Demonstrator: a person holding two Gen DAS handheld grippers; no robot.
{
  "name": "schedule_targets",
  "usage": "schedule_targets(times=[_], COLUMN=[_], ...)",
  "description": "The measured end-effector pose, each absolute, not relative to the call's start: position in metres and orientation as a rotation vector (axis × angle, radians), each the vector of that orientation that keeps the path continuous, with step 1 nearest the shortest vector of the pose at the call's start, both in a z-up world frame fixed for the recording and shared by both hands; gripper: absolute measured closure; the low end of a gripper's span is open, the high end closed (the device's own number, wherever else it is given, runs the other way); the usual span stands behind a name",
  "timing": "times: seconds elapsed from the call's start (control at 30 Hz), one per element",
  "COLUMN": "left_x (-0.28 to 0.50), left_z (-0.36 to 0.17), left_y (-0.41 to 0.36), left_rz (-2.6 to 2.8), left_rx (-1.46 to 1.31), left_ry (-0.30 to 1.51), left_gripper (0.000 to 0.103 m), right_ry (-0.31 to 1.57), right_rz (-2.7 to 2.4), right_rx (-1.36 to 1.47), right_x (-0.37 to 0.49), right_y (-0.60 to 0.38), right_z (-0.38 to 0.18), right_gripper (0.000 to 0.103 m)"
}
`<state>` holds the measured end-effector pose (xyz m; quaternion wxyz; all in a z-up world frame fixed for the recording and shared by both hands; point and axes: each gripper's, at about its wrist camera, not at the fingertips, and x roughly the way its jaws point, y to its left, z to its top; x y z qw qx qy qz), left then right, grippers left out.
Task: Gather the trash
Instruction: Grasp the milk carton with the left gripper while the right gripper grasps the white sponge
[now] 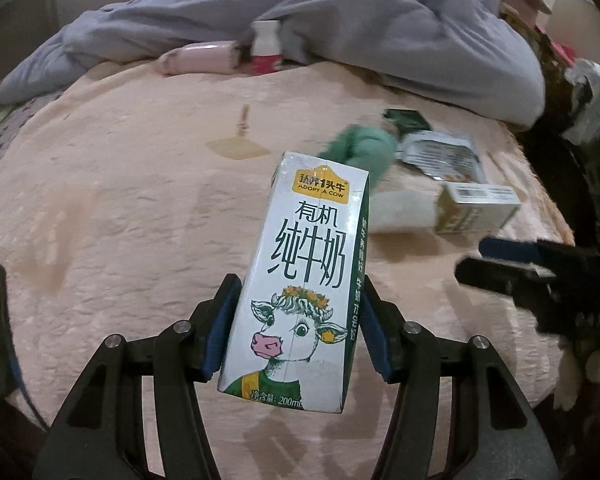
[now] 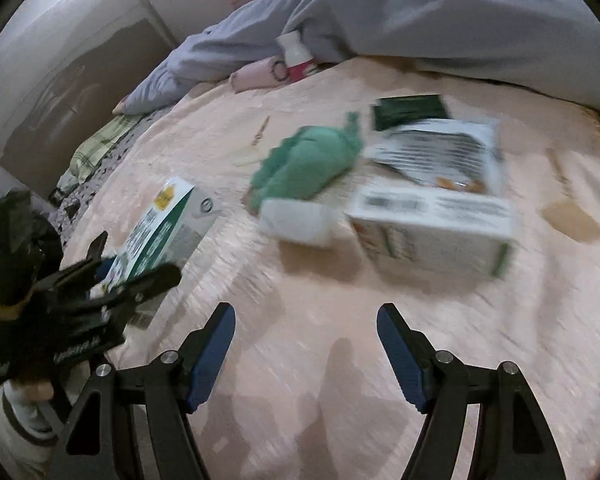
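My left gripper (image 1: 296, 320) is shut on a white and green milk carton (image 1: 300, 280) with a cow picture, holding it above the pink bedspread (image 1: 120, 220). The carton also shows in the right wrist view (image 2: 160, 228), with the left gripper (image 2: 100, 280) around it. My right gripper (image 2: 306, 344) is open and empty above the bedspread (image 2: 420, 360); it also shows in the left wrist view (image 1: 500, 264). Ahead of it lie a second carton (image 2: 432, 232), a white cup (image 2: 296, 220), a green cloth (image 2: 312, 160), a printed wrapper (image 2: 440, 152) and a dark green packet (image 2: 408, 110).
A grey duvet (image 1: 380, 28) is bunched along the far side of the bed. A pink bottle (image 1: 204, 58) and a small white bottle (image 1: 265, 46) lie against it. A brown stain (image 1: 238, 148) marks the bedspread. A black bag (image 2: 12, 240) is at the left.
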<state>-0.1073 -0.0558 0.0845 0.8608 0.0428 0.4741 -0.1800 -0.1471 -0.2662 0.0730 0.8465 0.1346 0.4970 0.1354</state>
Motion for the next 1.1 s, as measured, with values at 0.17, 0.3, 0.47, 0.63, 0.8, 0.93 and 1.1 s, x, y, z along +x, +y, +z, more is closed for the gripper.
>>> schedule_targets(times=[0.17,0.3,0.47,0.63,0.8,0.93,1.1], left_x=[-0.103,-0.1,-0.101,-0.107,-0.117,-0.129,-0.144], left_z=[0.076,0.074,0.075,0.074,0.075,0.08,0.084], left_y=[-0.04,-0.035,-0.042,-0.053,-0.07,-0.091,-0.118], left_rz=[-0.349,-0.347,-0.363,-0.391,-0.429,-0.468,-0.506], left_rx=[0.067,0.051,0.053,0.057,0.055,0.067,0.09], left_ry=[1.016,1.023,1.016,1.015,1.01,0.999,0.996], left_gripper=[0.047,0.047,0.047,0.047,0.047,0.047,0.047], right_ry=[1.066,1.066,1.087,1.084,1.041,1.027,1.031], right_rz=[0.288,0.248,0.236,0.257,0.291,0.271,0.216], right_rx=[0.255,0.241,0.291,0.294,0.265,0.227,0.184], right_x=[-0.109,-0.086,-0.066,-0.076,-0.117,-0.149,-0.184], right_y=[-0.245,-0.239,-0.24,-0.245,-0.256,-0.265,-0.281], right_z=[0.064,0.058,0.044,0.045,0.078,0.093,0.097], right_gripper=[0.032,0.032,0.033,0.056,0.056,0.056,0.056])
